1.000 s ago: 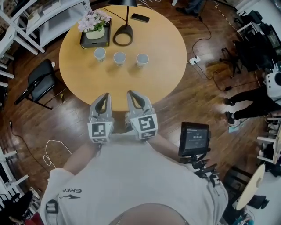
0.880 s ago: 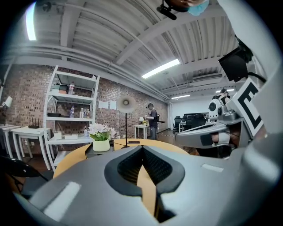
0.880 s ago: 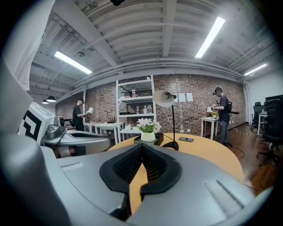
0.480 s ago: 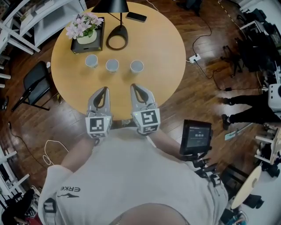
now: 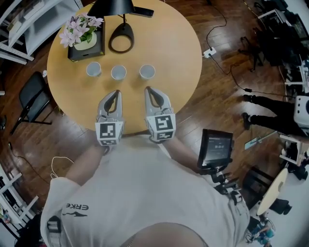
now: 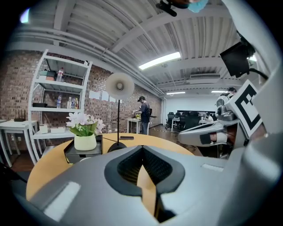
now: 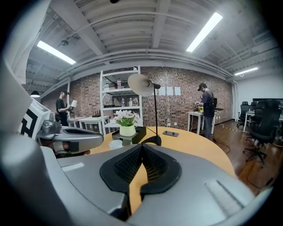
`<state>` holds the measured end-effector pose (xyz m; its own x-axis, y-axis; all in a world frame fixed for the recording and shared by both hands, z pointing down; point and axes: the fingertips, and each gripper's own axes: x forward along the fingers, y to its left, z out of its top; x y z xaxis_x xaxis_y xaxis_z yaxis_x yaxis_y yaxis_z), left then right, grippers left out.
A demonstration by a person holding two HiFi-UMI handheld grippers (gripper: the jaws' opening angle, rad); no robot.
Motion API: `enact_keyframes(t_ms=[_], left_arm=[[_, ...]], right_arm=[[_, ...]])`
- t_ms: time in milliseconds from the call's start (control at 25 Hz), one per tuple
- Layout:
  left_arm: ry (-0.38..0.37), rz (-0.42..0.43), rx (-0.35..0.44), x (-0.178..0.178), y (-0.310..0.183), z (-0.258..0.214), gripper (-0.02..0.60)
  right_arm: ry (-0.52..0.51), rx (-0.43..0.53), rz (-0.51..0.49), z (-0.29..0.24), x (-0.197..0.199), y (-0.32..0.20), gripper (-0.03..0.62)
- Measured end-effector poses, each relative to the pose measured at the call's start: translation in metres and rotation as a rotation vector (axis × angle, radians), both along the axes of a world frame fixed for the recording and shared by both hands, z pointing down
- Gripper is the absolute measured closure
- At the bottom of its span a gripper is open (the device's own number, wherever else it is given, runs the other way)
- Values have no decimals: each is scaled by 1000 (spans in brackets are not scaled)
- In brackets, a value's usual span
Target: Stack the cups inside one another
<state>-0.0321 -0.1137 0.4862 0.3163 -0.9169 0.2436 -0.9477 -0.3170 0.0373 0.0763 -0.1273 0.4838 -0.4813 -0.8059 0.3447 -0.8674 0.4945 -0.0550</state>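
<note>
Three small pale cups stand in a row on the round wooden table [image 5: 178, 53]: a left cup [image 5: 93, 69], a middle cup [image 5: 118, 73] and a right cup [image 5: 147, 72]. My left gripper [image 5: 115, 93] is shut and empty over the table's near edge, just short of the middle cup. Beside it, my right gripper [image 5: 149, 90] is also shut and empty, just short of the right cup. The left gripper view shows its closed jaws [image 6: 142, 148] with the cups hidden behind them. One cup [image 7: 116, 143] peeks over the closed jaws [image 7: 142, 147] in the right gripper view.
Behind the cups stand a black lamp [image 5: 120, 36] and a flower pot on a black tray [image 5: 82, 41]. A phone [image 5: 143, 12] lies at the far edge. A black chair [image 5: 33, 94] stands left of the table and a screen on a stand [image 5: 216, 148] at my right.
Both grippers have moved forward from outside the table's near edge to over it, closer to the row of cups. Their jaws stayed shut.
</note>
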Motion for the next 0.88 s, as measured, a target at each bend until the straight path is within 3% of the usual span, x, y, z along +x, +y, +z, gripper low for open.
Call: enact_keyframes(t_ms=[880], left_arm=[[-37, 96, -247, 39, -34, 108, 580]], right_arm=[[109, -232, 37, 131, 34, -42, 560]])
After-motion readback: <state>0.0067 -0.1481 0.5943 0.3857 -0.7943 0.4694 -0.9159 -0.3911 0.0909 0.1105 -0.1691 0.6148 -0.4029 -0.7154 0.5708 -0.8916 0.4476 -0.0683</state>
